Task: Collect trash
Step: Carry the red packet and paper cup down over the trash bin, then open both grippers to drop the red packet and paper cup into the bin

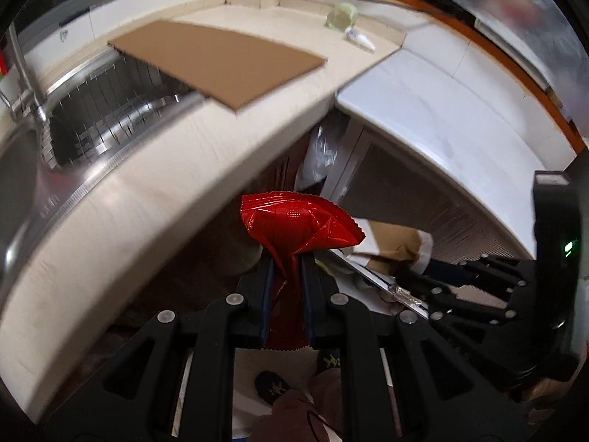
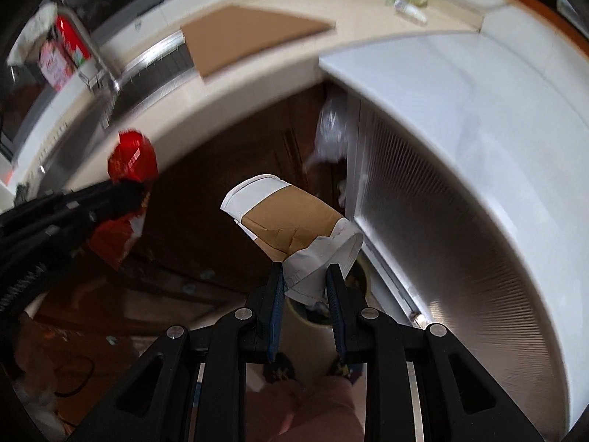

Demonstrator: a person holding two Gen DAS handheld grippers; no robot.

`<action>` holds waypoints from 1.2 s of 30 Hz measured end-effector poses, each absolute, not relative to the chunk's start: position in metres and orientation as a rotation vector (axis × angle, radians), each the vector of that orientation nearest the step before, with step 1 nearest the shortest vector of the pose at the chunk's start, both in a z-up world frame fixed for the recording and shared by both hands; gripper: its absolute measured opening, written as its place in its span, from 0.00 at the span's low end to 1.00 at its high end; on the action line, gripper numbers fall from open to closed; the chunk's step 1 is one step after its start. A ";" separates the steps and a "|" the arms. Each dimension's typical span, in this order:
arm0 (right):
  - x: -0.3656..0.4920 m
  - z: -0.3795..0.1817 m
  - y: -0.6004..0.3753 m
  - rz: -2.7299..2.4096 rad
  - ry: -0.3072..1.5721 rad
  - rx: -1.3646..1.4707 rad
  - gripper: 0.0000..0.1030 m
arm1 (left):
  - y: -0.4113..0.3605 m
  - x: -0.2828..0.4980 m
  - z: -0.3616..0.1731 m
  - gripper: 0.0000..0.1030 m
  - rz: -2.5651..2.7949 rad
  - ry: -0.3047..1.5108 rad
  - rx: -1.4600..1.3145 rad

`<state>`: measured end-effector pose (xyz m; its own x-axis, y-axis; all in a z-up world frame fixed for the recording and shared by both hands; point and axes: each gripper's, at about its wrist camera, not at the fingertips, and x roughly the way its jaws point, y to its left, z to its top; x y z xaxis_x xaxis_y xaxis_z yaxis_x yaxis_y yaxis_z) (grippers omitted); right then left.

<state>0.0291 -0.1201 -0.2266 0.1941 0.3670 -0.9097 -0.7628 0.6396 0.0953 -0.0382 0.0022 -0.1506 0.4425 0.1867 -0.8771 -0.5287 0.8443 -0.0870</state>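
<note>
Our left gripper (image 1: 286, 258) pinches the red wrapper (image 1: 300, 223); our right gripper (image 2: 304, 270) clamps the crushed cup (image 2: 291, 221). Both hang off the counter (image 1: 147, 184), above the bin (image 2: 362, 272). We should centre over it before letting go.

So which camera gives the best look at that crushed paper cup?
The right wrist view: the paper cup sits centre frame, pinched at its rim between the right gripper fingers. In the left wrist view only a brown and white part shows behind the red wrapper.
</note>
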 end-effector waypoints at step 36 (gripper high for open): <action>0.126 -0.553 -0.118 0.665 1.379 -0.377 0.30 | 0.012 0.044 -0.488 0.53 0.437 1.222 -0.477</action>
<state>0.1258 -0.1176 -0.5531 0.0519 0.2119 -0.9759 -0.6322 0.7635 0.1322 0.0445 0.0118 -0.4879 0.2837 0.0628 -0.9569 -0.5581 0.8222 -0.1115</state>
